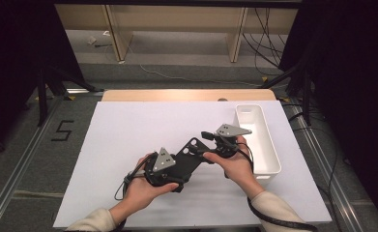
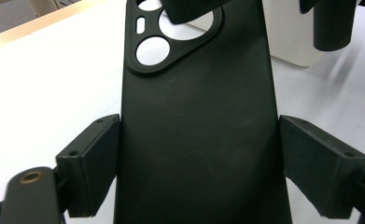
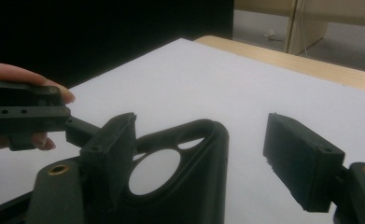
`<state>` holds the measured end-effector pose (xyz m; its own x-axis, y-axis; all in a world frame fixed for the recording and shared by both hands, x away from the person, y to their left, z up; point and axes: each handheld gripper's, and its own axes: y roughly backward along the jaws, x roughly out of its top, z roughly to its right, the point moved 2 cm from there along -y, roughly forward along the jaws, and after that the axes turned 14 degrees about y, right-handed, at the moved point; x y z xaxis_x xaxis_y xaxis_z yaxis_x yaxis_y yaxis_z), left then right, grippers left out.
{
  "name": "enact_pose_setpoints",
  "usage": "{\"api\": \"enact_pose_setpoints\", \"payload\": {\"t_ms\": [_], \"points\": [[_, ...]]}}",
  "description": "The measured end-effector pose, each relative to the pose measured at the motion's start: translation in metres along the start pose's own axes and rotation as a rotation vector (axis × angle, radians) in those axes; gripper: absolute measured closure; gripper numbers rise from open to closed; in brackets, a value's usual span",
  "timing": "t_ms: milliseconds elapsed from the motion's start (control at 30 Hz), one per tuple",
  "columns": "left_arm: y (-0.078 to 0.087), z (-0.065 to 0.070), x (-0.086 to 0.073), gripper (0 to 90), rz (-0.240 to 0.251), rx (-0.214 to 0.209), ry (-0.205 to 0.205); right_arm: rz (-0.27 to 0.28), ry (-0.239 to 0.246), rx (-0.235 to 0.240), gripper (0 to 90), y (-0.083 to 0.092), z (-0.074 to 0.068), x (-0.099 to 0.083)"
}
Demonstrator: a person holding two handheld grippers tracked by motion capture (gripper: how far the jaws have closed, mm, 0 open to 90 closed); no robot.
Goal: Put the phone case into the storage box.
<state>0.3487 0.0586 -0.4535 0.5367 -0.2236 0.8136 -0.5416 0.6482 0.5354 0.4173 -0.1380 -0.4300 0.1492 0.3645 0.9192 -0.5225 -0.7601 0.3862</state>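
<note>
A black phone case [image 1: 189,157] with round camera cutouts hangs a little above the white sheet near the table's middle. My left gripper [image 1: 181,170] is shut on it, its two pads pressing the long sides of the case [image 2: 199,130] at the lower half. My right gripper [image 1: 202,145] comes in from the right at the camera end. In the right gripper view its jaws [image 3: 203,163] stand open: the left pad [image 3: 110,149] lies against the case [image 3: 194,186] by the cutout, and the right pad [image 3: 301,163] is well clear of it.
A white rectangular bin [image 1: 261,140] stands along the right side of the white sheet [image 1: 128,130], just behind my right hand. The wooden table edge [image 1: 186,94] runs along the back. Cables trail from both grippers toward the front edge.
</note>
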Motion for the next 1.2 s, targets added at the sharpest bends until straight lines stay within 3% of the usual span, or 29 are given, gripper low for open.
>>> {"api": "enact_pose_setpoints", "payload": {"t_ms": [567,733,900,1200], "points": [[-0.001,0.004,0.001,15.7,0.015,0.008,-0.036,-0.033,-0.106,0.044,47.4,-0.004,0.001,-0.005],[-0.002,0.004,0.000,15.6,0.014,0.006,-0.040,-0.037,-0.136,0.050,49.8,-0.004,0.003,-0.007],[-0.002,0.005,0.000,15.6,0.020,0.007,-0.046,-0.042,-0.204,0.060,50.3,-0.003,0.005,-0.009],[-0.002,0.005,0.000,15.6,0.022,0.007,-0.050,-0.051,-0.217,0.059,48.7,-0.005,0.005,-0.011]]}}
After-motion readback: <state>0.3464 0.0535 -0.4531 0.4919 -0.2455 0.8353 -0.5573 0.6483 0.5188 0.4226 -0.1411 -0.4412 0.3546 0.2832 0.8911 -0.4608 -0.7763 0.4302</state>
